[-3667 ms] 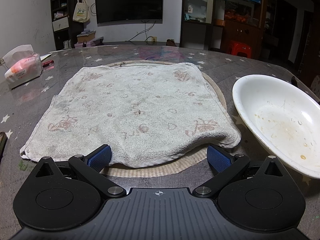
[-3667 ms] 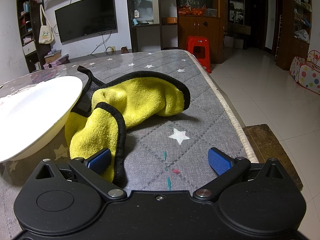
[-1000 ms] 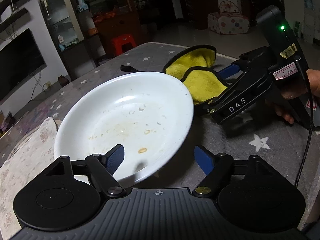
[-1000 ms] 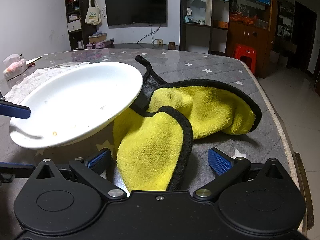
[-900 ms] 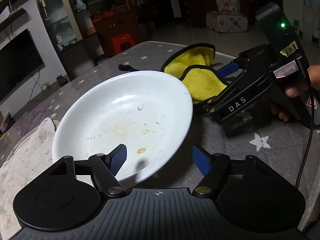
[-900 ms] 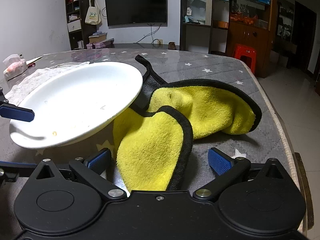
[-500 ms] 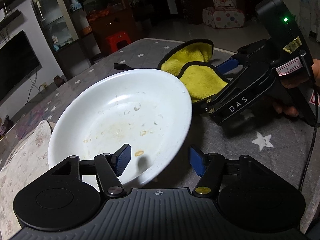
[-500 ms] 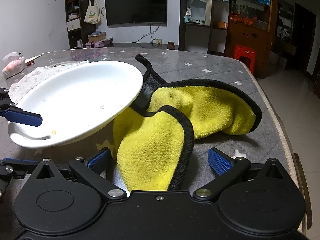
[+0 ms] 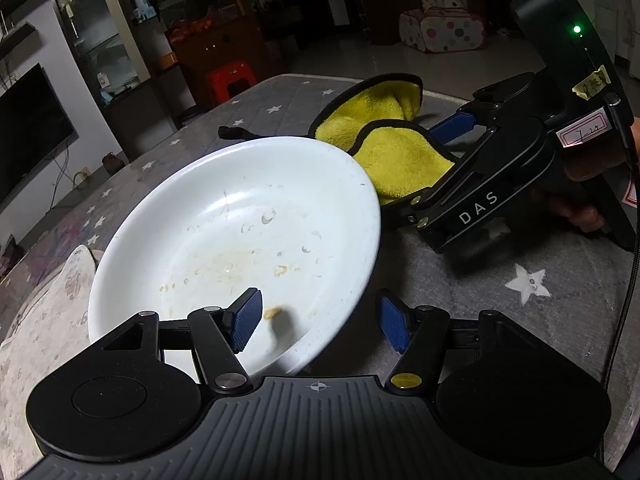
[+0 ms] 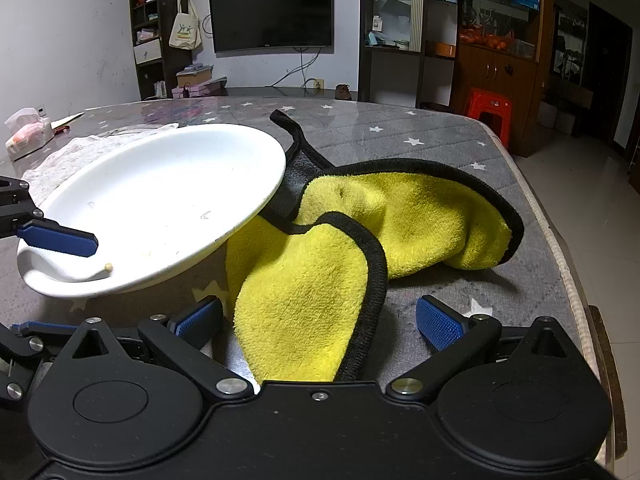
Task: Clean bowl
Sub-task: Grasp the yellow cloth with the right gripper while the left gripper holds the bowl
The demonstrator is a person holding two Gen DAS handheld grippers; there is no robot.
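A white bowl [image 9: 240, 220] with dried food specks sits on the grey star-patterned table cover [image 9: 520, 280]. Its far rim rests on a yellow cloth with black trim [image 10: 312, 288]. My left gripper [image 9: 320, 320] straddles the bowl's near rim, one pad over the inside and one outside and lower. Both pads stand clear of the rim, so it is open. One of its blue fingers [image 10: 60, 240] shows over the bowl in the right wrist view. My right gripper [image 10: 320, 316] is open, with a fold of the yellow cloth between its pads, untouched.
A pale patterned towel [image 9: 36, 320] lies beyond the bowl, with a tissue pack [image 10: 28, 132] farther off. The table's edge [image 10: 560, 240] runs close along the right of the cloth. A hand [image 9: 580, 208] holds the right gripper's handle.
The left gripper's jaws have narrowed around the bowl's near rim and it has edged a little closer to the bowl. The right gripper and the cloth have not moved.
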